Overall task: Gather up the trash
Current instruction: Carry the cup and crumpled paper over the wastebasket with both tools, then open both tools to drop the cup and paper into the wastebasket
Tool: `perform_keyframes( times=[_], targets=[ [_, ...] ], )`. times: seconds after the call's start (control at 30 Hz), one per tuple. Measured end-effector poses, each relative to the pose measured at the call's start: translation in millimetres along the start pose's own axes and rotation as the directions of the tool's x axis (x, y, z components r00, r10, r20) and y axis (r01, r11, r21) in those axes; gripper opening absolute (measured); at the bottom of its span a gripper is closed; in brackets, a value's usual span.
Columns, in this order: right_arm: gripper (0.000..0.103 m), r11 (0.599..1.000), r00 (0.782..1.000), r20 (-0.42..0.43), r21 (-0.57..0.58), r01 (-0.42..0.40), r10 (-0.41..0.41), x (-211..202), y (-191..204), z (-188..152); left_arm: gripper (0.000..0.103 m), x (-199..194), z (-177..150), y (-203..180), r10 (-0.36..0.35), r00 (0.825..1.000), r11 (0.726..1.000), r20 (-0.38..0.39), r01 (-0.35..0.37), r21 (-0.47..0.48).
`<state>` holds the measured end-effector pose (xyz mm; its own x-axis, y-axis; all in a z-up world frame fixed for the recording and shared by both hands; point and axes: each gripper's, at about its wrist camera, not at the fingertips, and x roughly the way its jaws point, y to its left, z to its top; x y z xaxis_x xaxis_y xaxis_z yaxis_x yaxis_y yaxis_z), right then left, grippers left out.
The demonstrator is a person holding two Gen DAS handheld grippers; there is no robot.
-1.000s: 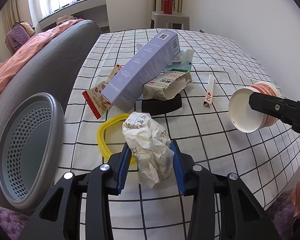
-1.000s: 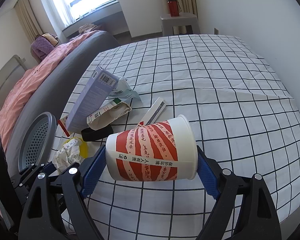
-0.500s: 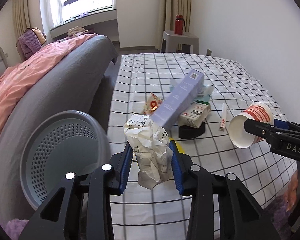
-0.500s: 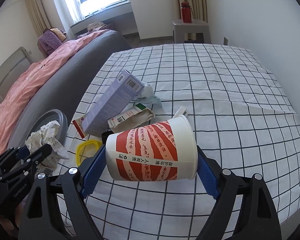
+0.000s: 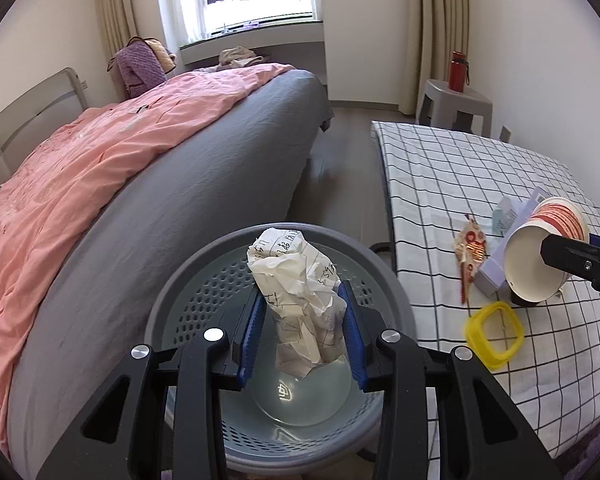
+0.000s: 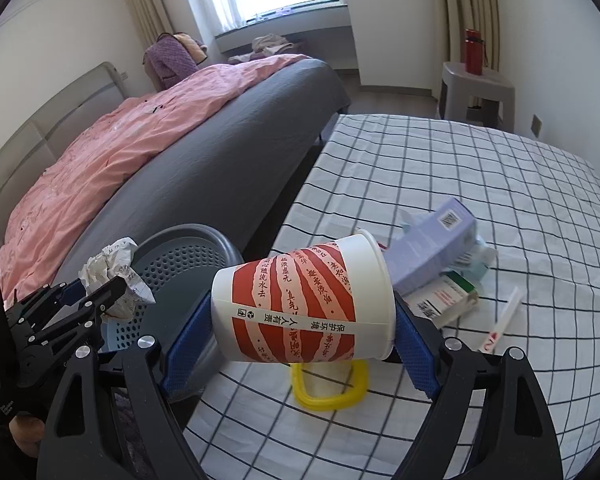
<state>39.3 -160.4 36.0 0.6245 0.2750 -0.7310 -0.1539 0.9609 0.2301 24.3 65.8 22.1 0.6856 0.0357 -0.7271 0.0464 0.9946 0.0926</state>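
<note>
My left gripper point(image 5: 302, 330) is shut on a crumpled ball of written paper point(image 5: 298, 292), held right above the open mouth of the grey perforated bin point(image 5: 204, 280). In the right wrist view the same paper ball point(image 6: 114, 274) hangs over the bin point(image 6: 180, 256) at the left. My right gripper point(image 6: 300, 326) is shut on a red-and-white paper cup point(image 6: 304, 300) lying sideways, above the checked tablecloth near the table's left edge. The cup point(image 5: 540, 256) also shows at the right of the left wrist view.
On the checked table point(image 6: 460, 184) lie a yellow ring point(image 6: 330, 386), a lilac box point(image 6: 432, 240), a crushed carton point(image 6: 444, 298), a red snack wrapper point(image 5: 472, 252) and a thin paper sleeve point(image 6: 502, 322). A grey bed with a pink cover point(image 5: 100, 168) stands left of the bin. A stool with a red bottle point(image 6: 474, 56) is at the back.
Both grippers have swung left and risen with their loads. The paper ball went from over the table to over the bin's mouth; the cup moved towards the table's left edge.
</note>
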Motion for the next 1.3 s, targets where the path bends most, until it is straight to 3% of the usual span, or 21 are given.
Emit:
perform_keyframes(
  times=[0.23,0.5,1.0,1.1,1.2,1.3],
  targets=[
    [0.082,0.994,0.996,-0.026,-0.059,-0.09,0.089,32,48,15,0.036,18,-11,38,0.038,0.998,0.996,-0.041,-0.041,-0.077],
    [0.082,0.98,0.983,-0.1,-0.111,-0.163,0.152,67,89,6,0.036,30,-27,68,0.078,0.995,0.989,-0.068,-0.086,-0.123],
    [0.082,0.977,0.974,-0.171,-0.133,-0.17,0.146,99,108,-6,0.036,44,-38,97,0.069,0.991,0.979,-0.113,-0.089,-0.186],
    [0.083,0.976,0.975,-0.167,-0.138,-0.168,0.144,98,109,-4,0.043,44,-38,98,0.065,0.992,0.978,-0.112,-0.085,-0.193],
    [0.087,0.978,0.978,-0.157,-0.137,-0.16,0.139,97,107,-3,0.067,39,-38,100,0.077,0.993,0.975,-0.094,-0.095,-0.2],
    [0.089,0.98,0.979,-0.149,-0.124,-0.158,0.139,94,105,-2,0.069,37,-38,102,0.089,0.993,0.972,-0.084,-0.105,-0.208]
  ],
)
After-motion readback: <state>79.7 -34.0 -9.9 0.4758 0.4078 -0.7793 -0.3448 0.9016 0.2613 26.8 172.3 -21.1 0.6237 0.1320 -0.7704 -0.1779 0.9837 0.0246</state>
